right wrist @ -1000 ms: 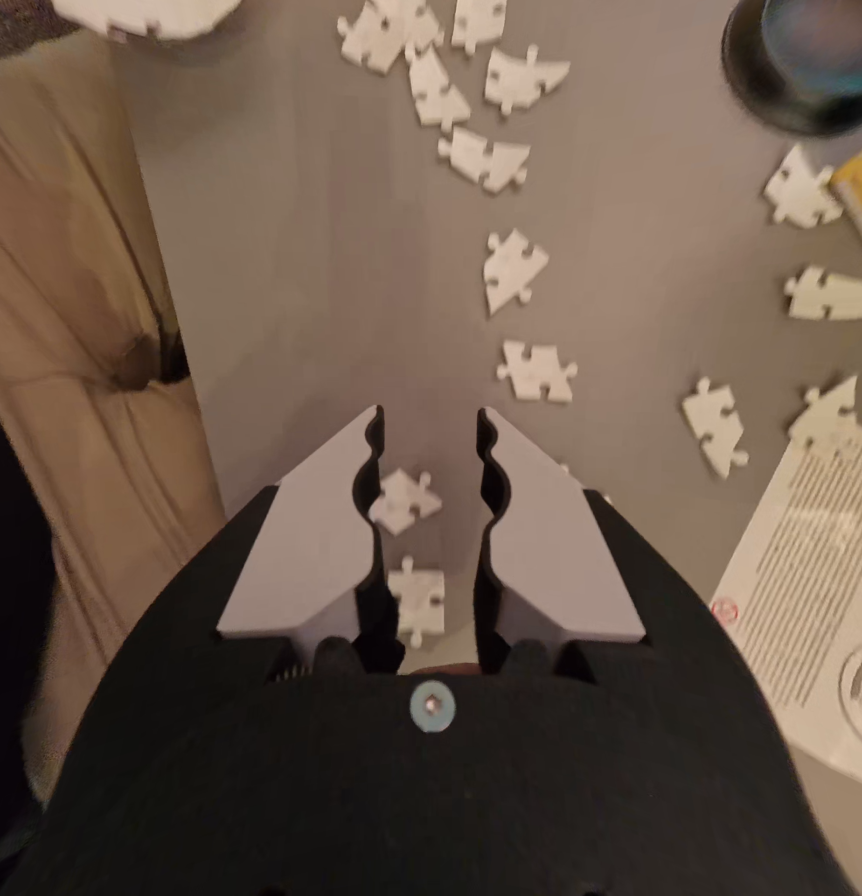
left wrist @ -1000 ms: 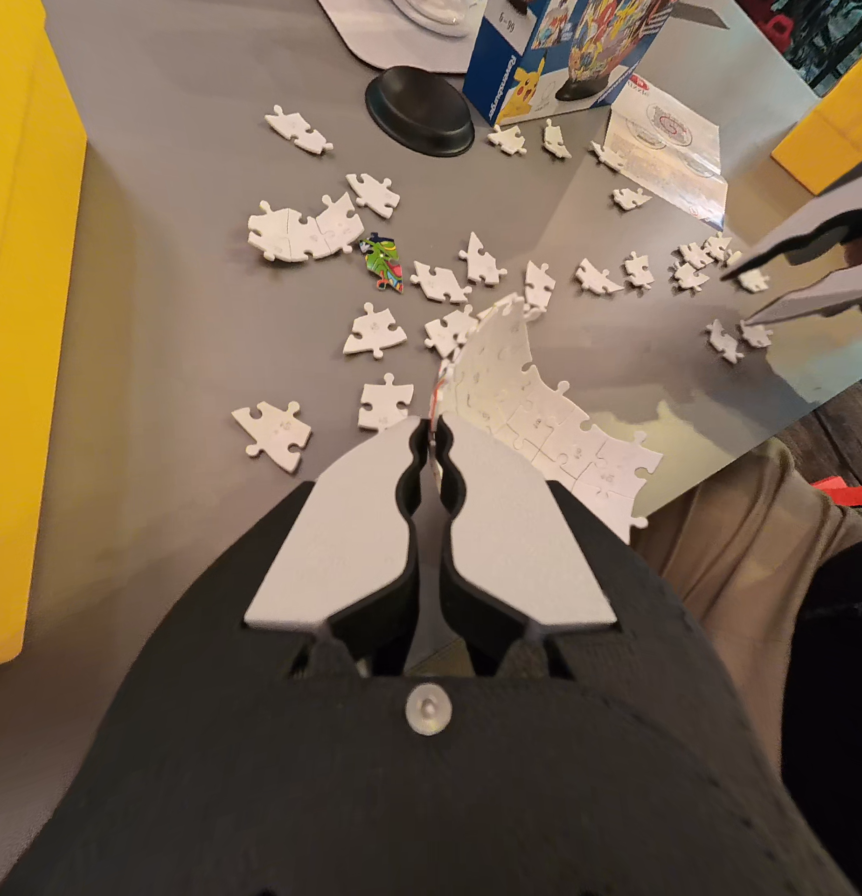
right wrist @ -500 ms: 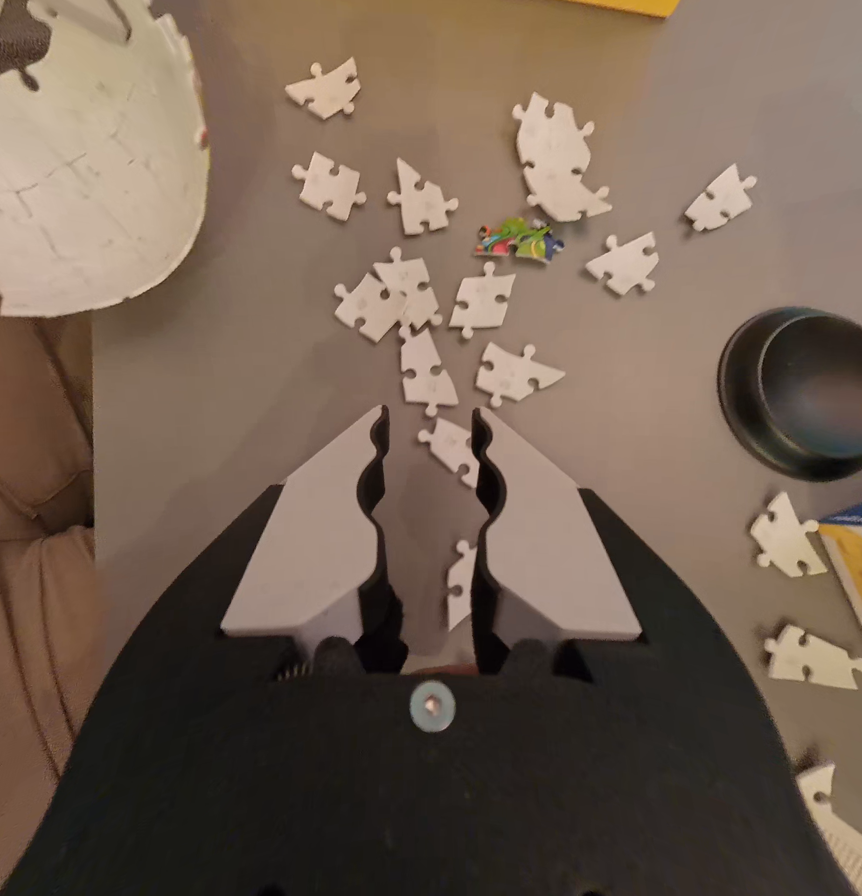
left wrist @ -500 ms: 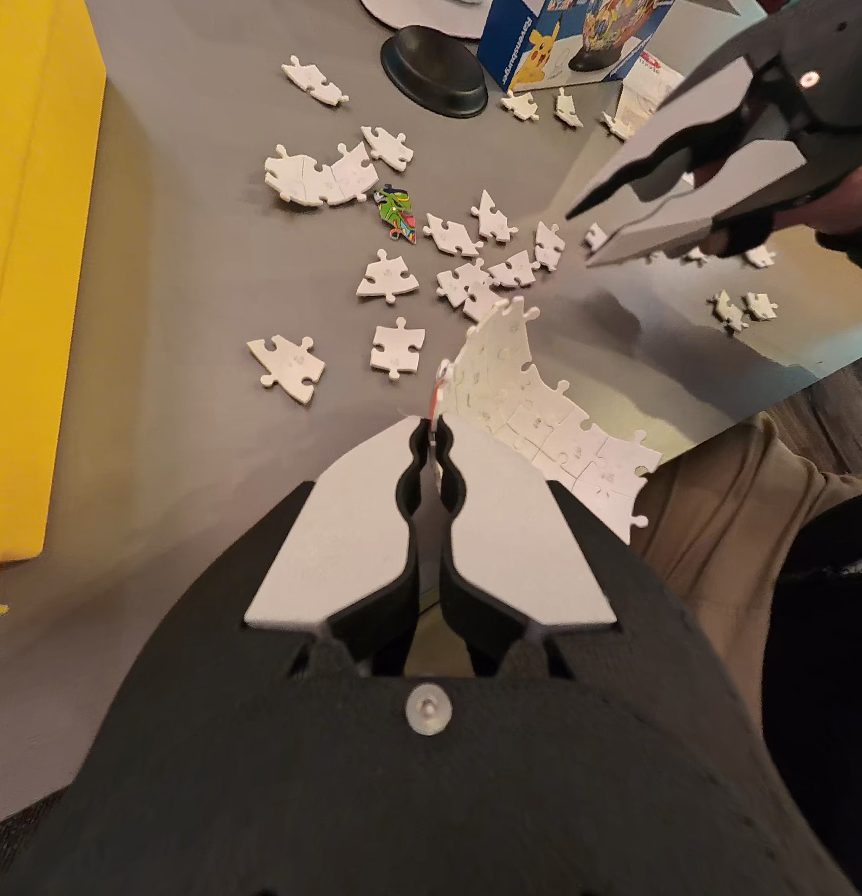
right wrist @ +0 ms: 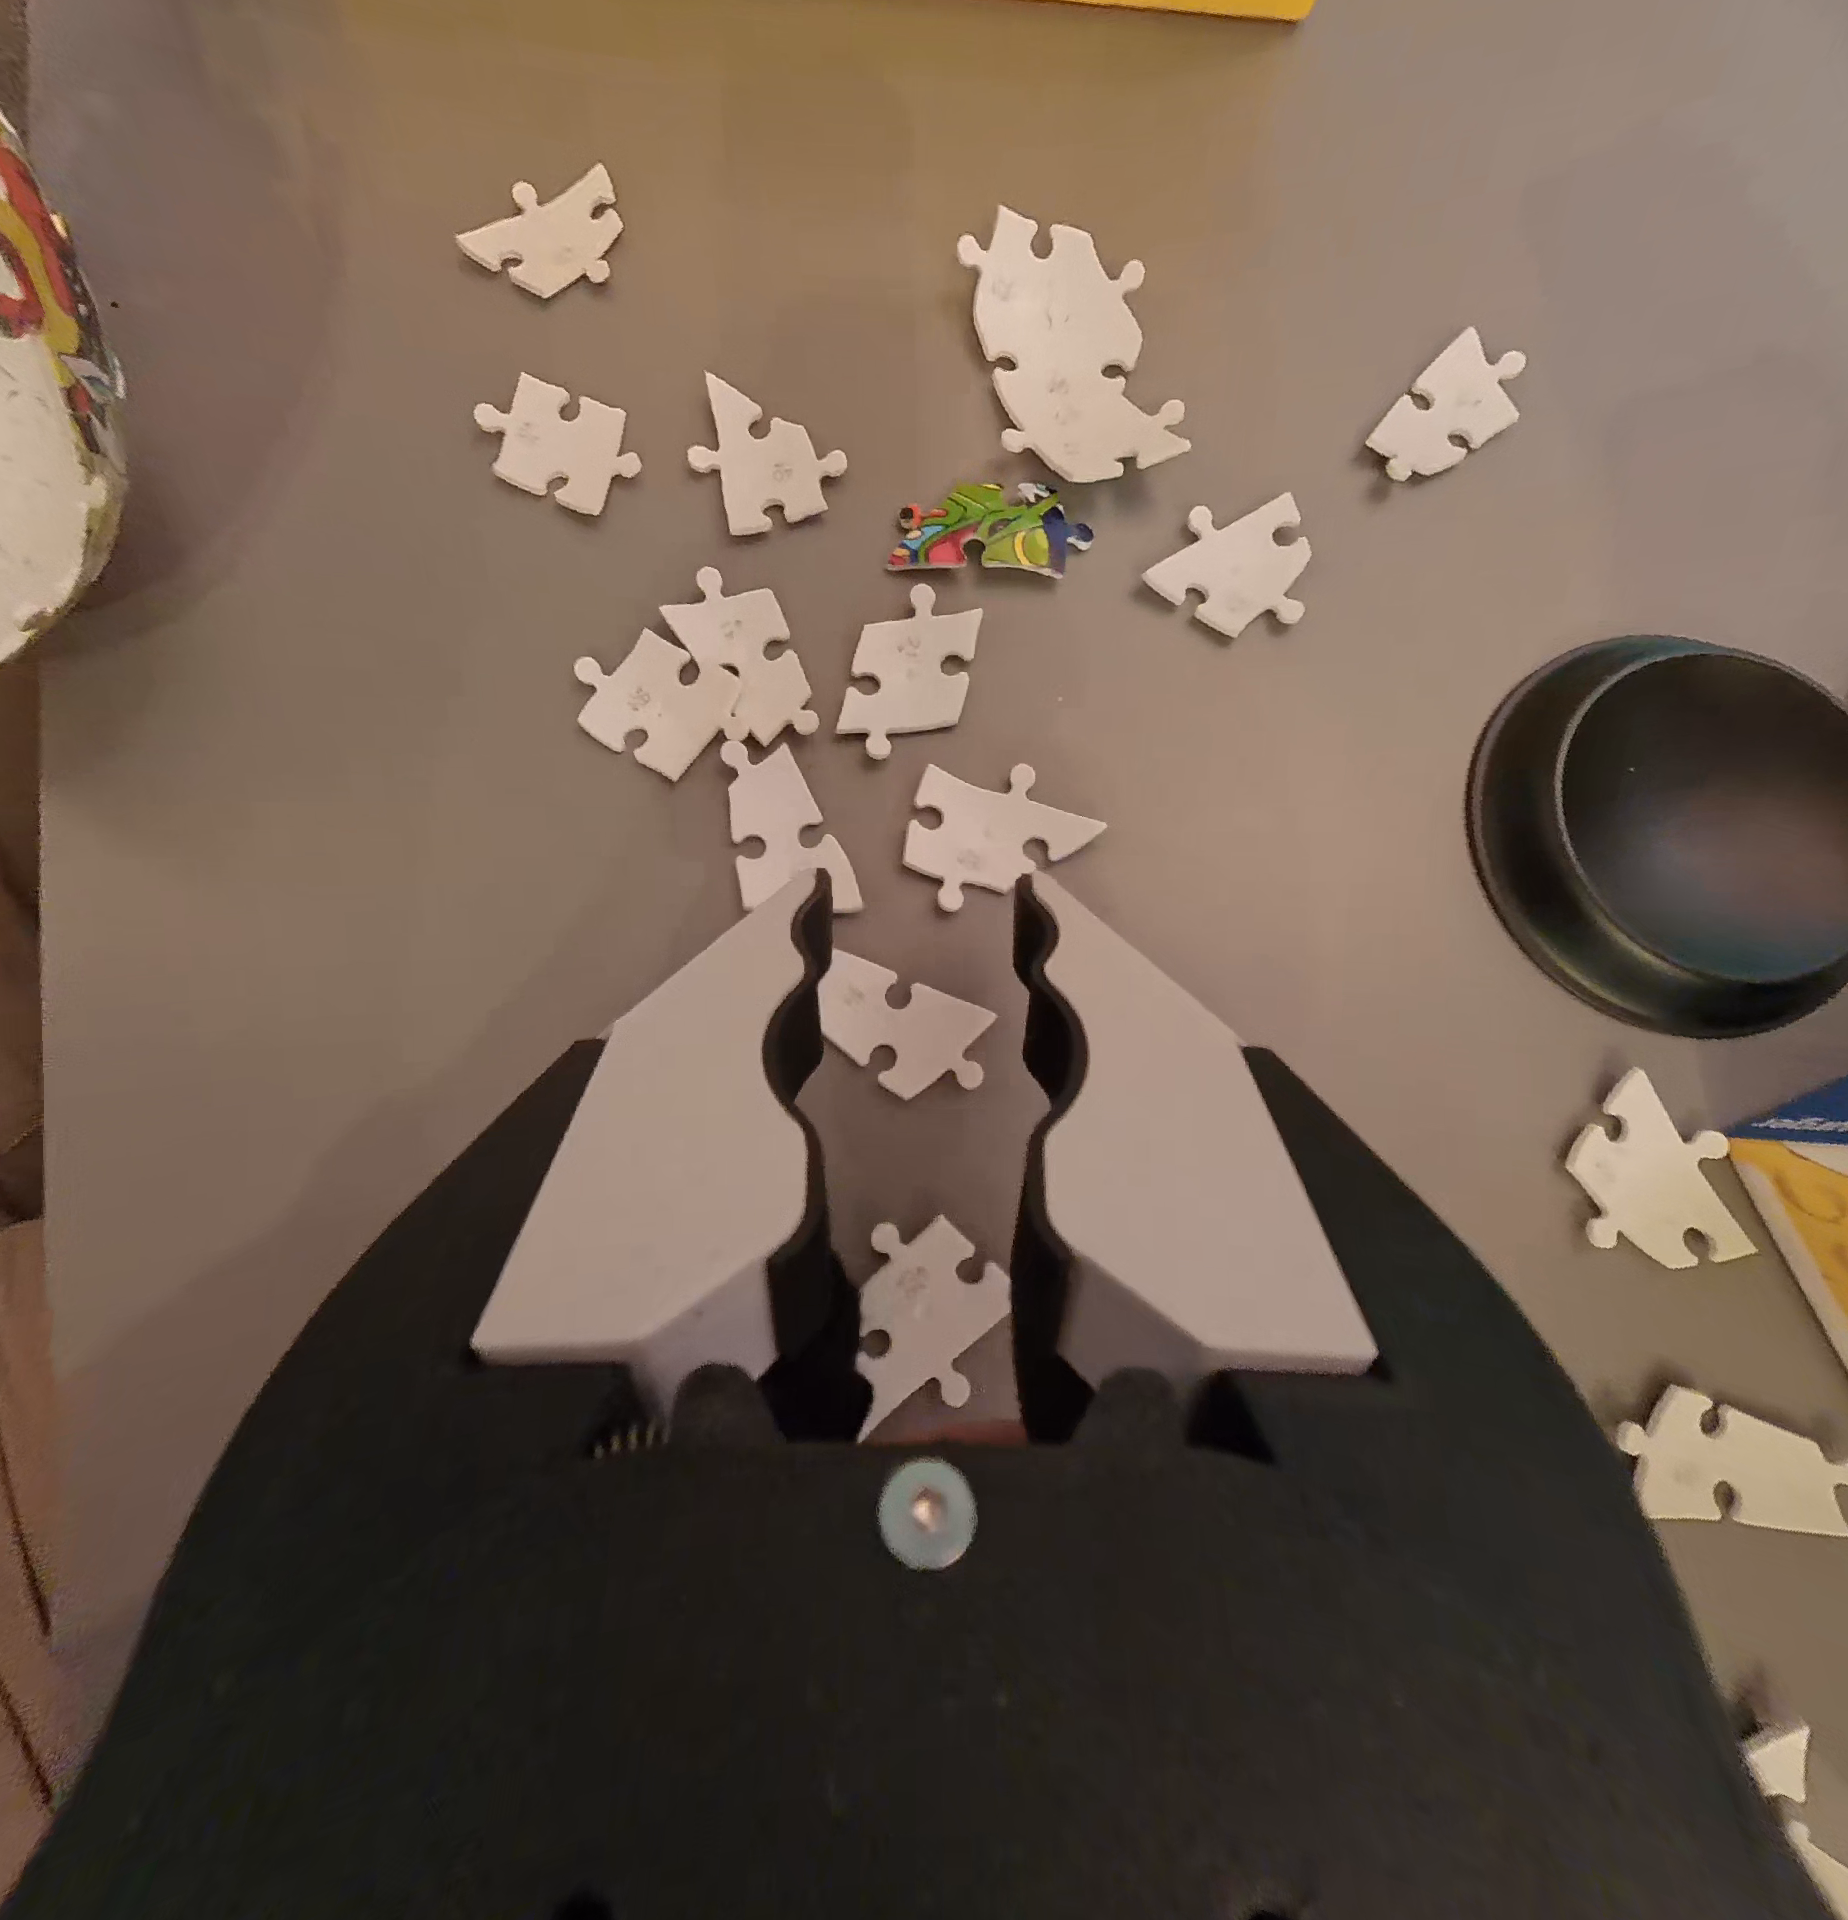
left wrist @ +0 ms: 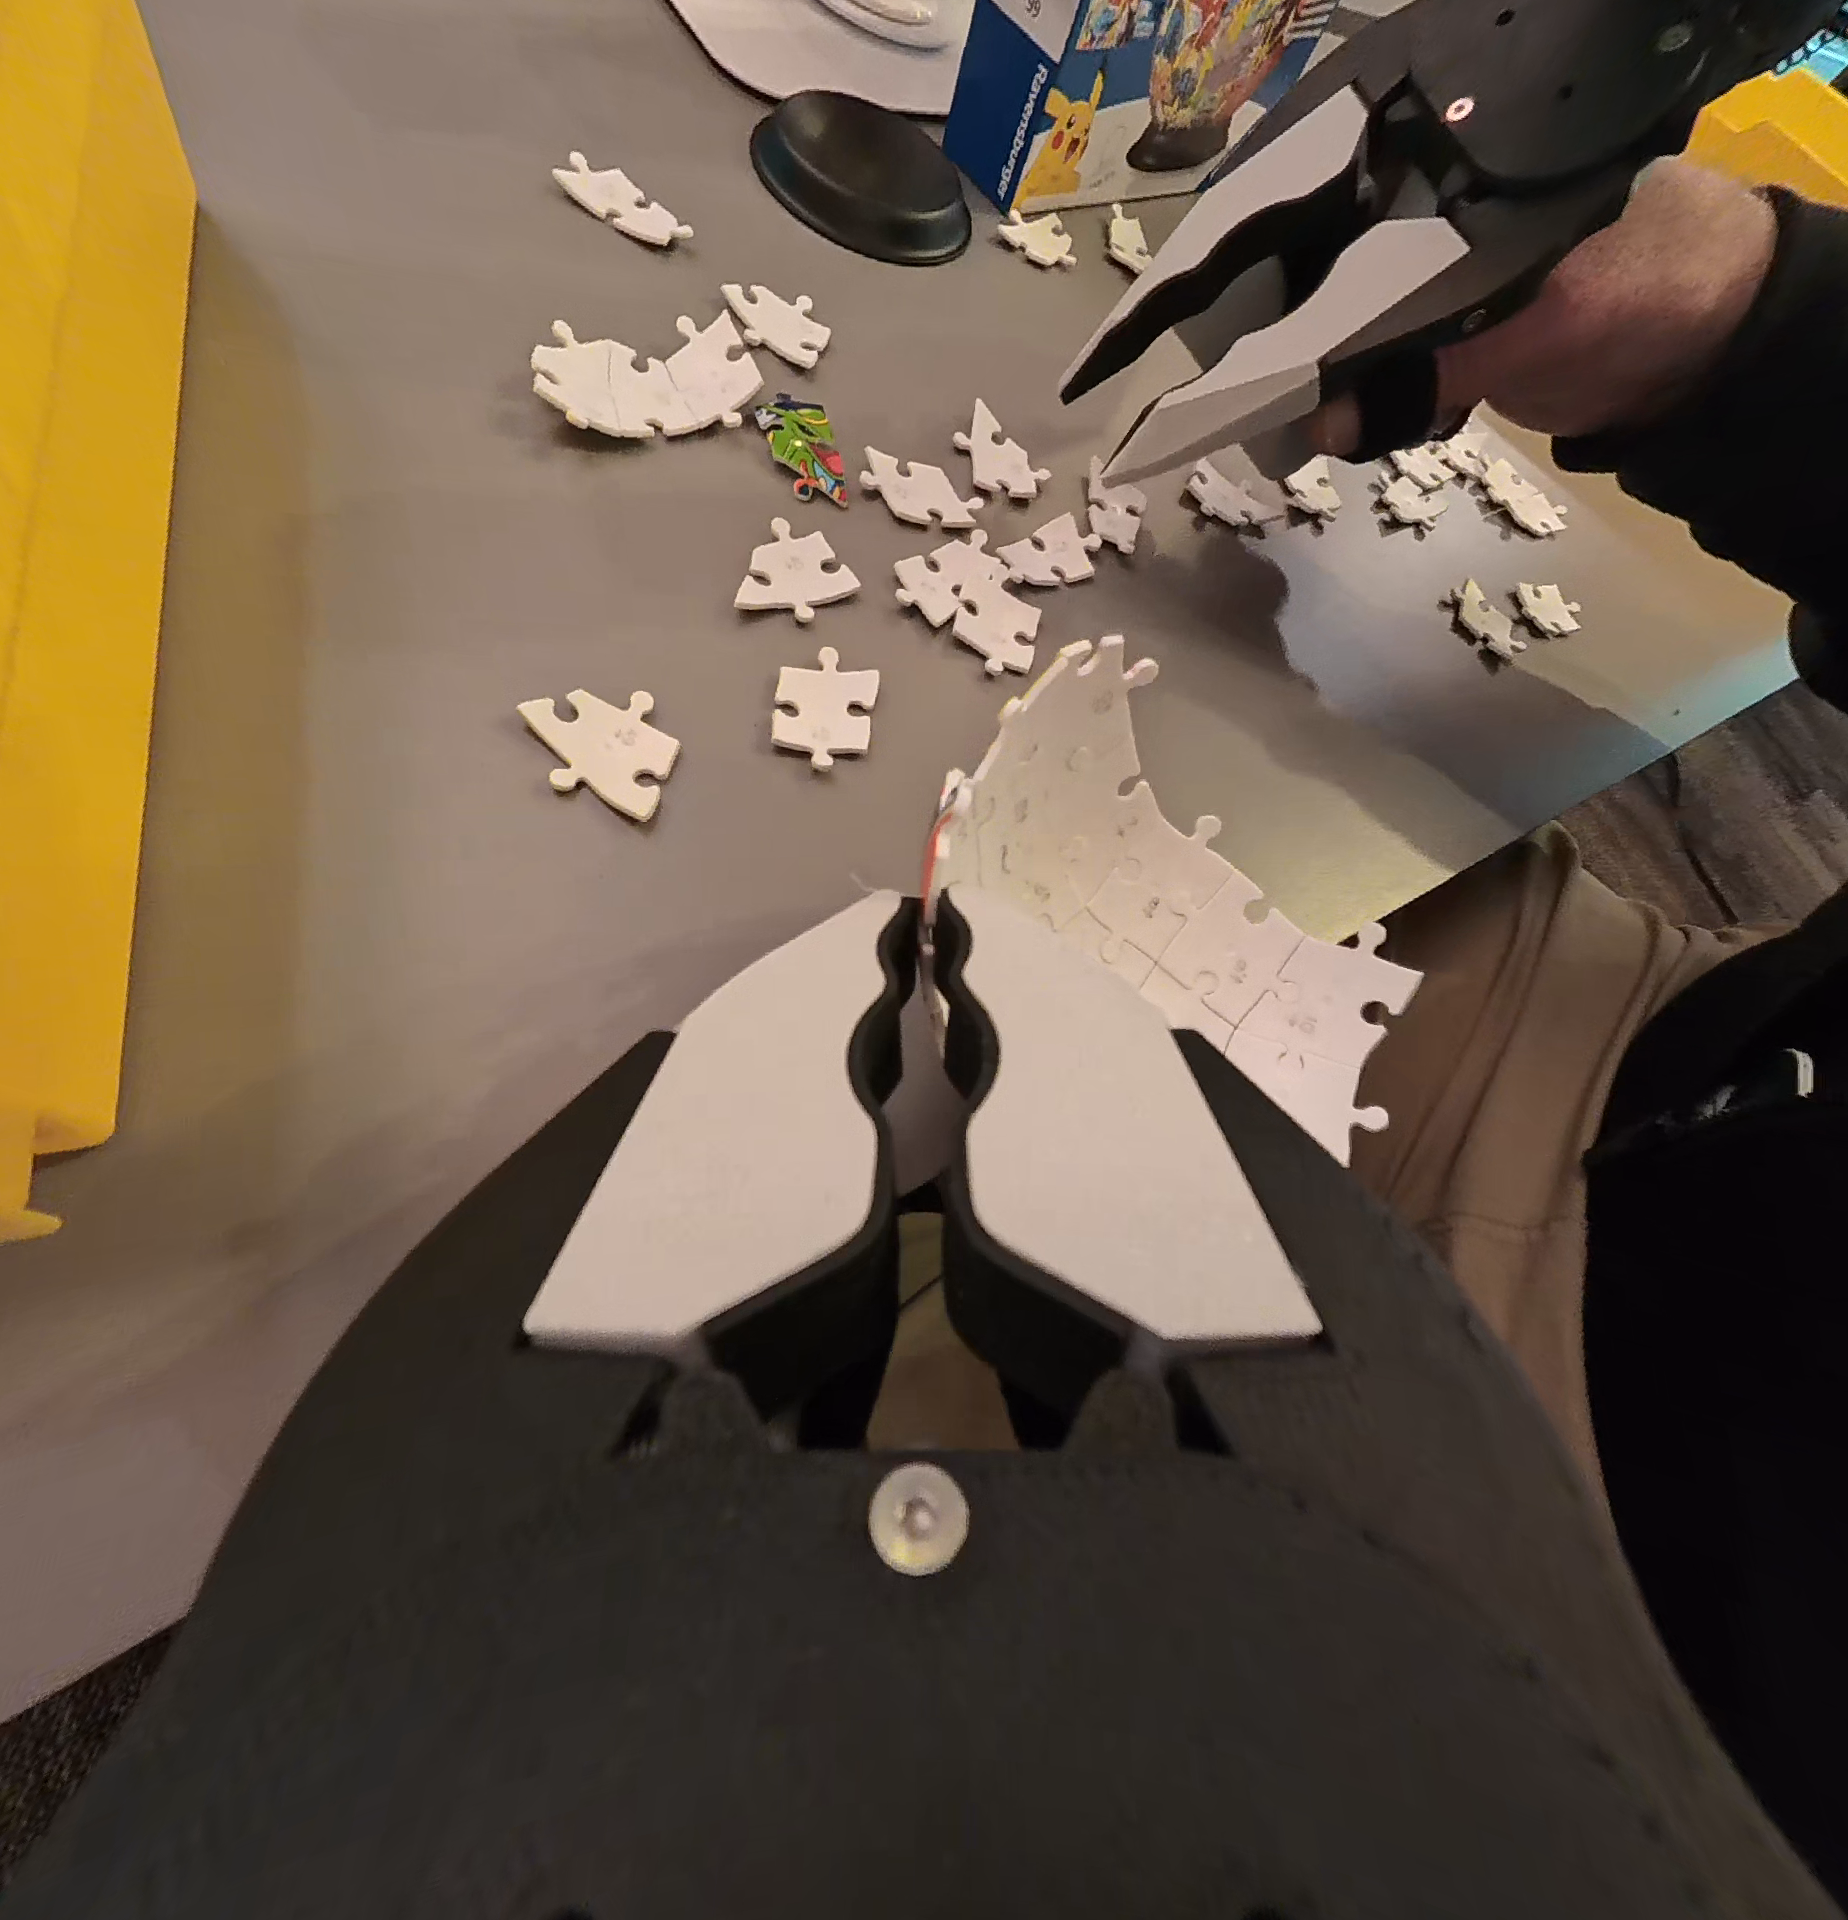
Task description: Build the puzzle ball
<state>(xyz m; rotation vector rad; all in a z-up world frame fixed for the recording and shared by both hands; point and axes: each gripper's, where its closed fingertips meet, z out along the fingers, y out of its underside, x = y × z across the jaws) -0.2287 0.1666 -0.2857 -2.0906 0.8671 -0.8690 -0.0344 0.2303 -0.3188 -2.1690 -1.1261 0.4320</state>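
Note:
My left gripper point(left wrist: 932, 920) is shut on the edge of the partly built puzzle ball shell point(left wrist: 1138, 883), a curved white section held above the grey table's near edge. The shell's printed side also shows at the left edge of the right wrist view point(right wrist: 26, 416). My right gripper point(right wrist: 920, 894) is open and empty, hovering low over loose white pieces; one white piece point(right wrist: 899, 1023) lies on the table between its fingers. In the left wrist view the right gripper point(left wrist: 1091, 431) points down at that cluster. One coloured piece point(right wrist: 987, 528) lies face up.
A black round stand point(right wrist: 1678, 831) sits right of the pieces, and the puzzle box point(left wrist: 1086, 104) stands behind it. A joined strip of white pieces point(right wrist: 1065, 353) lies beyond the coloured piece. A yellow bin point(left wrist: 47, 520) borders the table's left. A person's tan trouser leg point(left wrist: 1471, 1039) is by the table edge. My hands' fingertips stand some 20 cm from each other.
My right gripper has swung from the right side of the table over to the central cluster of loose pieces and come lower, still open. My left gripper keeps its hold on the shell.

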